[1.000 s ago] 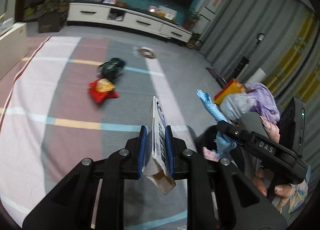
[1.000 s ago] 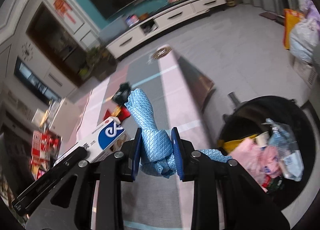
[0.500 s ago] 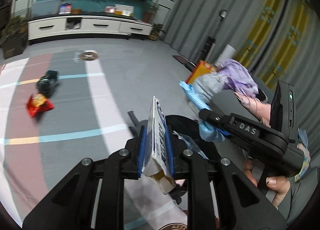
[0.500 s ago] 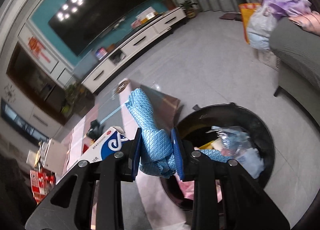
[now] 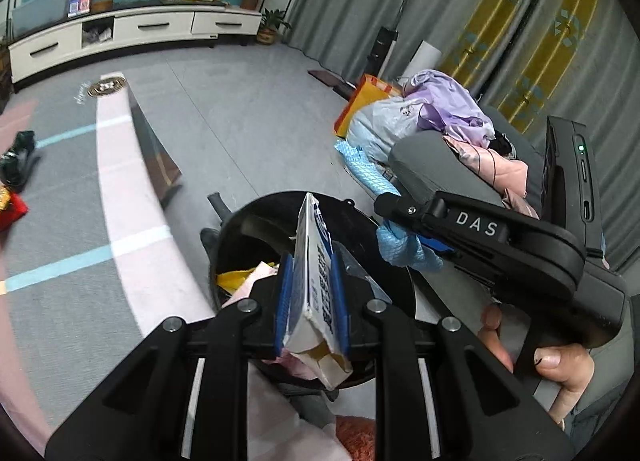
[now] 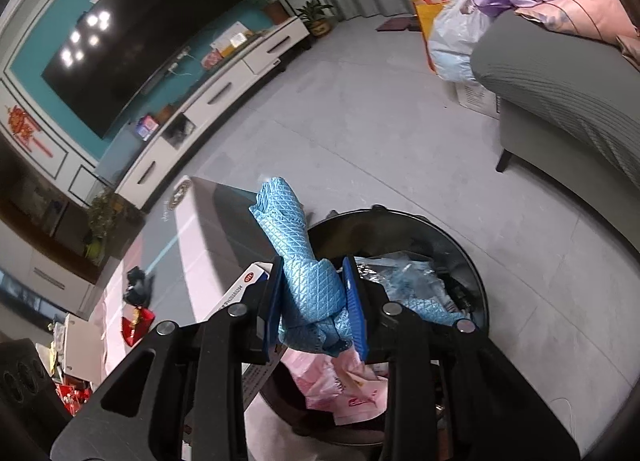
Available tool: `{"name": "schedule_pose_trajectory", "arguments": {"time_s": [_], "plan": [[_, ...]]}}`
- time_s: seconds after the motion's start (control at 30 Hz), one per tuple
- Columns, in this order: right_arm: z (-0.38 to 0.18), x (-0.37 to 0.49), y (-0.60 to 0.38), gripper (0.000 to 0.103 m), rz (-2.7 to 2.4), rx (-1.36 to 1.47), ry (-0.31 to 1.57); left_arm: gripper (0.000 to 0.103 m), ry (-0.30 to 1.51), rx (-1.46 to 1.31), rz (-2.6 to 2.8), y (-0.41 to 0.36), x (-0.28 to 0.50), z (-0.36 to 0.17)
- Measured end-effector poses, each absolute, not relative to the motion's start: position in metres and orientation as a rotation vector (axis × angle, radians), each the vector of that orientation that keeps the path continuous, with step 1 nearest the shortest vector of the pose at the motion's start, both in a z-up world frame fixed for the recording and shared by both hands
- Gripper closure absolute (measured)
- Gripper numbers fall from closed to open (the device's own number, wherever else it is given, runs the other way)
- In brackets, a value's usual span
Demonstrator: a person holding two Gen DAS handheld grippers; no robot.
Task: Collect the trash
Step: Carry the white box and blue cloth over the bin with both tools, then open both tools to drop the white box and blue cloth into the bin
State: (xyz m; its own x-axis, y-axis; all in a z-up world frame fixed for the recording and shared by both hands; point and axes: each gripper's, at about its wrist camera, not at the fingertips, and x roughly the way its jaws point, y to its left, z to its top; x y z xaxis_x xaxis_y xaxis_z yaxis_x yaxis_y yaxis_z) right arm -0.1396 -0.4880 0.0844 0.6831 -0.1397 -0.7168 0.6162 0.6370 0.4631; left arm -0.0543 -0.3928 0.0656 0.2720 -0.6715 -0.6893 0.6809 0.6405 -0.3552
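Observation:
My left gripper (image 5: 311, 301) is shut on a flattened white and blue carton (image 5: 316, 273), held over the round black trash bin (image 5: 240, 221). My right gripper (image 6: 316, 301) is shut on a crumpled blue quilted cloth (image 6: 296, 253), also over the bin (image 6: 476, 273), which holds pink, yellow and clear wrappers. In the left wrist view the right gripper's body shows at right with the blue cloth (image 5: 404, 249) in it. In the right wrist view the carton (image 6: 244, 289) shows at left. A red wrapper (image 5: 10, 207) and a dark bag (image 5: 18, 157) lie on the floor mat.
A grey sofa (image 6: 560, 81) with purple and pink clothes stands to the right of the bin. Bags (image 5: 372, 117) sit on the floor beside it. A white TV cabinet (image 5: 132, 31) lines the far wall. A striped floor mat (image 5: 80, 221) lies to the left.
Both grippers have swung right and moved from over the mat to directly above the bin, still gripping the carton and the cloth. The floor trash has slid to the left edge of view.

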Motion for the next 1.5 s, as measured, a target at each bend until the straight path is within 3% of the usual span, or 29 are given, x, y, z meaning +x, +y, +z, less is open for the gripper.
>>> {"name": "schedule_pose_trajectory", "arguments": {"time_s": [0.6, 1.5], "plan": [[0.046, -0.119, -0.500, 0.073, -0.567, 0.740, 0.859, 0.082, 1.081, 0.030, -0.928, -0.426, -0.037, 0.020], [0.015, -0.106, -0.508, 0.073, -0.607, 0.764, 1.004, 0.079, 1.130, 0.149, -0.875, -0.458, -0.043, -0.015]]}}
